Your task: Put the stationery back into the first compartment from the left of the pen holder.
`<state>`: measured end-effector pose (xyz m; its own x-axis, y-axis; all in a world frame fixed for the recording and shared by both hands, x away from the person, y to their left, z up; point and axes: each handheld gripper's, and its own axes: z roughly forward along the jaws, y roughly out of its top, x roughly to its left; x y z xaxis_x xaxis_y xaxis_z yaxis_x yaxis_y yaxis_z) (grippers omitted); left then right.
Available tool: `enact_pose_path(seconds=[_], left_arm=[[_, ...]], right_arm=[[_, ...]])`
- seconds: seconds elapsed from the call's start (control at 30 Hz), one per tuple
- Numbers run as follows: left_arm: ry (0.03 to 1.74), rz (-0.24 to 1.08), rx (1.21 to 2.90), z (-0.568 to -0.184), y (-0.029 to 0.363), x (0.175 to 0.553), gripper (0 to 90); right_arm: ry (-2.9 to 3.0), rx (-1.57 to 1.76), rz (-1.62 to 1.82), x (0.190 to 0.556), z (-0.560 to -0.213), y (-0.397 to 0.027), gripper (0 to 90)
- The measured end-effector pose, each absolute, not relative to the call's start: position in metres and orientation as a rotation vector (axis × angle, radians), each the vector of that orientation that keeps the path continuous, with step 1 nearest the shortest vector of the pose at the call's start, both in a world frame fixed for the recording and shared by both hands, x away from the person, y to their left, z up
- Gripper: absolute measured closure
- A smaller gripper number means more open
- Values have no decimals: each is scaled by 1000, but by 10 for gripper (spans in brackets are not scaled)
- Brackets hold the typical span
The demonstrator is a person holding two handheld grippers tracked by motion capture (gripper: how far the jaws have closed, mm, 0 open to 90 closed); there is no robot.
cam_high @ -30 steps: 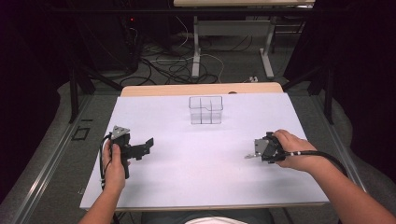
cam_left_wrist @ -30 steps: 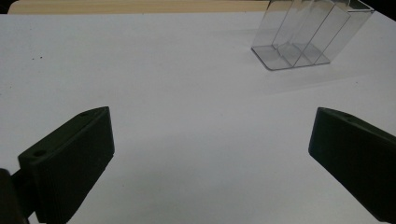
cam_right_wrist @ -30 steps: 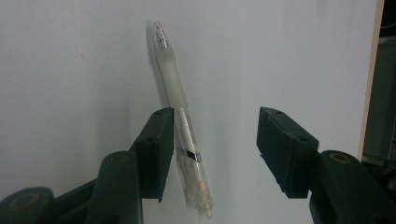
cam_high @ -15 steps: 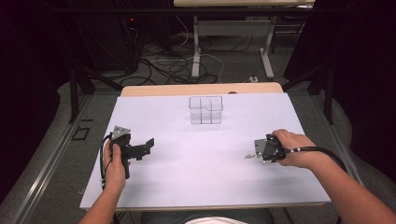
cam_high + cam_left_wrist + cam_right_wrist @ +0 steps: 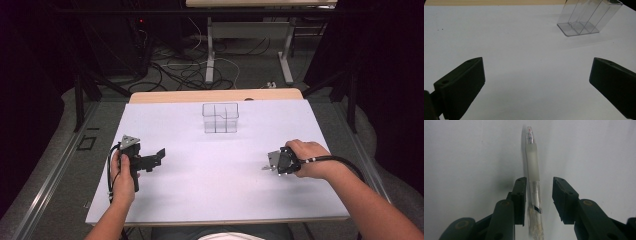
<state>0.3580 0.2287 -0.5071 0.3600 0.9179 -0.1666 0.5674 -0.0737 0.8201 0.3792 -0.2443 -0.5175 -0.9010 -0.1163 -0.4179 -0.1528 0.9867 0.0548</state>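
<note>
Right hand-held gripper (image 5: 539,195) narrower around pen (image 5: 534,182).

Lab, dark curtains (image 5: 390,75), floor cables (image 5: 185,70), white table (image 5: 220,200)

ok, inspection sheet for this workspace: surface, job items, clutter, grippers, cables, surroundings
Surface: white table, wooden strip at far edge.
Job's things: clear pen lying flat; clear divided box upright near far edge, looks empty.
Clutter: nothing seen.
Grippers: right gripper straddles the pen, jaws have just been closing, gap on one side, no grip yet. Left gripper wide open, nothing between.
Cables: one trails from each gripper; loose cables on floor beyond.
Surroundings: dark room, table legs behind.
</note>
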Motion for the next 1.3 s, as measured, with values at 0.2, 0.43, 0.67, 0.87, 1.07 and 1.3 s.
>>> enact_pose_path(seconds=[0.2,0.43,0.67,0.87,1.07,1.3], left_arm=[[1315,509,1756,-507,229,358,2],[1319,504,1756,-508,229,358,2],[1319,504,1754,-508,229,358,2],[1321,503,1754,-508,229,358,2],[1321,502,1753,-508,229,358,2],[1323,500,1754,-508,229,359,2]], right_arm=[[2705,-224,110,382,-523,-237,674],[2712,-258,88,383,-530,-231,689],[2719,-293,41,384,-532,-228,770],[2713,-300,47,383,-533,-228,796],[2715,-307,26,382,-532,-226,798],[2717,-274,35,381,-530,-225,799]])
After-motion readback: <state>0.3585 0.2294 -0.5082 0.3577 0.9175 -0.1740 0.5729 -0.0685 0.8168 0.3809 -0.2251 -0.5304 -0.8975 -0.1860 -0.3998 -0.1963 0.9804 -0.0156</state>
